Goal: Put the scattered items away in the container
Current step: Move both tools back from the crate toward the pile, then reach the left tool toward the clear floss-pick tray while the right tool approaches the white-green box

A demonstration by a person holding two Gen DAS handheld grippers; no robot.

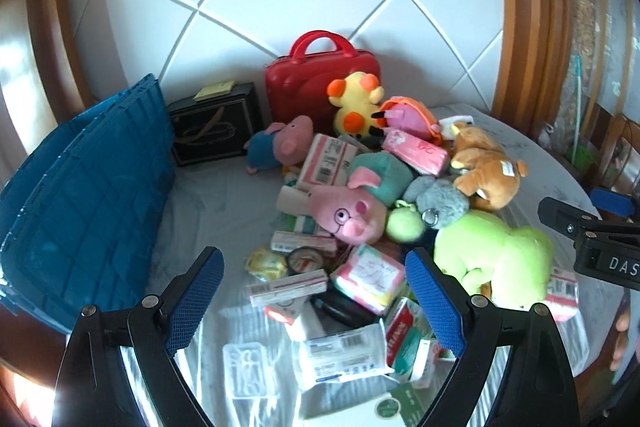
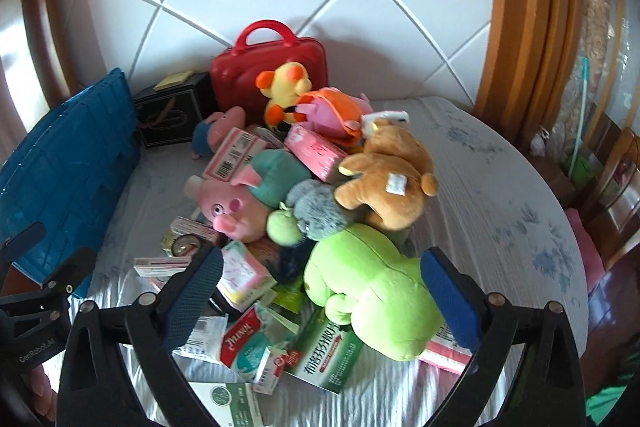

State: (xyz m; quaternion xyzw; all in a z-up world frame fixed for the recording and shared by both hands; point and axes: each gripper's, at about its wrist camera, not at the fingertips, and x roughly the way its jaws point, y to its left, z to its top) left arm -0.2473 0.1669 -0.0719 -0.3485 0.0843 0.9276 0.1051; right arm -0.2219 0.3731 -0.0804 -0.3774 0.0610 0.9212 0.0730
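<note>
A heap of plush toys and small boxes lies on a grey cloth-covered table. A blue crate [image 1: 80,195] stands at the left; it also shows in the right wrist view [image 2: 60,167]. My left gripper [image 1: 316,301] is open and empty above medicine boxes and a pink tissue pack [image 1: 370,277]. My right gripper [image 2: 320,293] is open, its fingers either side of a green plush [image 2: 372,291], not touching it. A pink pig plush [image 1: 348,211], a brown bear plush [image 2: 388,179] and a yellow plush [image 1: 356,103] lie in the heap.
A red handled case [image 1: 316,75] and a black box [image 1: 216,131] stand against the white tiled wall at the back. Wooden frames flank the wall. Chairs stand beyond the table's right edge [image 2: 576,227]. The right gripper's body shows in the left wrist view [image 1: 592,239].
</note>
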